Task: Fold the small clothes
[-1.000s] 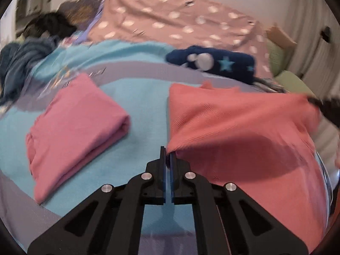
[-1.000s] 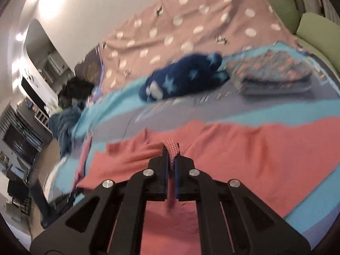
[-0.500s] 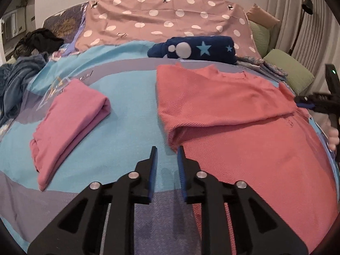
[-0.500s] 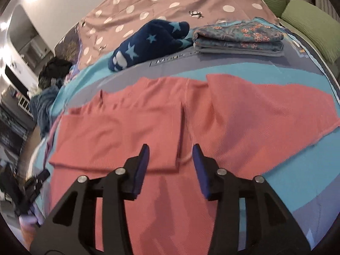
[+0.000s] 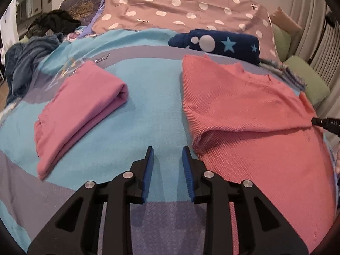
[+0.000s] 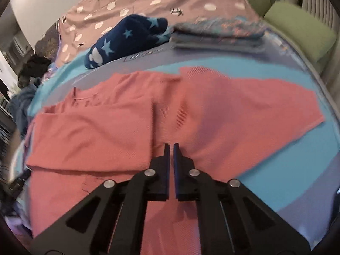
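A coral shirt (image 5: pixel 244 106) lies spread on the blue bedspread, its left side folded over onto its middle (image 6: pixel 95 131). To the left of it rests a folded pink garment (image 5: pixel 80 110). My left gripper (image 5: pixel 167 155) hovers over bare bedspread just left of the shirt's folded edge. Its jaws are opening and nothing is between them. My right gripper (image 6: pixel 170 146) is shut, its tips low over the shirt beside the right edge of the folded flap. No cloth shows between them. In the left wrist view its tip (image 5: pixel 314 121) meets the flap's corner.
A rolled navy blanket with stars (image 5: pixel 214 44) lies behind the shirt, and a folded patterned pile (image 6: pixel 218 34) sits to its right. Green cushions (image 6: pixel 297 34) line the right edge. A heap of dark clothes (image 5: pixel 25 63) lies at the far left. A hand (image 5: pixel 337 159) shows at the right rim.
Both grippers let go of the shirt side they were carrying, which now lies folded over the middle. The left jaws spread apart. The right jaws opened, then shut again, lower over the shirt.
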The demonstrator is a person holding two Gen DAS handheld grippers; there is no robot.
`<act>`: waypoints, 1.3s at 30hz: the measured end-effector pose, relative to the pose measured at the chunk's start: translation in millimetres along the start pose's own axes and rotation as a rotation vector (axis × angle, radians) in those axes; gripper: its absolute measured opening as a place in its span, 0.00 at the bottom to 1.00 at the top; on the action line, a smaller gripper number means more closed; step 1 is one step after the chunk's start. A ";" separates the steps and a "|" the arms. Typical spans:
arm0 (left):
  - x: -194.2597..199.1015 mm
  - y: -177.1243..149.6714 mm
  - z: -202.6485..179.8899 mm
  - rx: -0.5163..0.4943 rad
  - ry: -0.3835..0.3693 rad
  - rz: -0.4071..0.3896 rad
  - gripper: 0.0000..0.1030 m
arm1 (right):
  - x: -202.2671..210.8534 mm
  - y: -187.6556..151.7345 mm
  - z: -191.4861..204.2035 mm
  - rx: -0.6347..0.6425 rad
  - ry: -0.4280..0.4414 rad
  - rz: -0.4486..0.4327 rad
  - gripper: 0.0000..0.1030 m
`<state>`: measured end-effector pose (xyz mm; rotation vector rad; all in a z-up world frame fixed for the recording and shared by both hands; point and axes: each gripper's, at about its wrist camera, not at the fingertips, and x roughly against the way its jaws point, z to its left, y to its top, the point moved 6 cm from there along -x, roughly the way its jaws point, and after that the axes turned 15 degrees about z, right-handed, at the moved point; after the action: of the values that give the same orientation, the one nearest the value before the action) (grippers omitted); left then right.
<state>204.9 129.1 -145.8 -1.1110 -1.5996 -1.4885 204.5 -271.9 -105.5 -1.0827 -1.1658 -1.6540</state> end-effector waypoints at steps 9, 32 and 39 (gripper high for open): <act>0.1 13.1 -7.0 0.025 -0.284 -0.019 0.37 | 37.4 38.9 134.0 0.293 0.190 -0.032 0.34; -29.5 37.2 -15.6 -0.036 -0.583 0.055 0.30 | -117.2 55.1 404.8 0.808 -0.111 0.604 0.06; -15.8 32.8 -20.2 -0.083 -0.608 0.023 0.16 | -46.8 54.0 429.3 0.900 0.304 0.320 0.03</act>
<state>239.8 106.3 -144.2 -1.7409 -1.9151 -1.2754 348.3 135.1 -49.7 -0.3884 -1.2490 -0.8337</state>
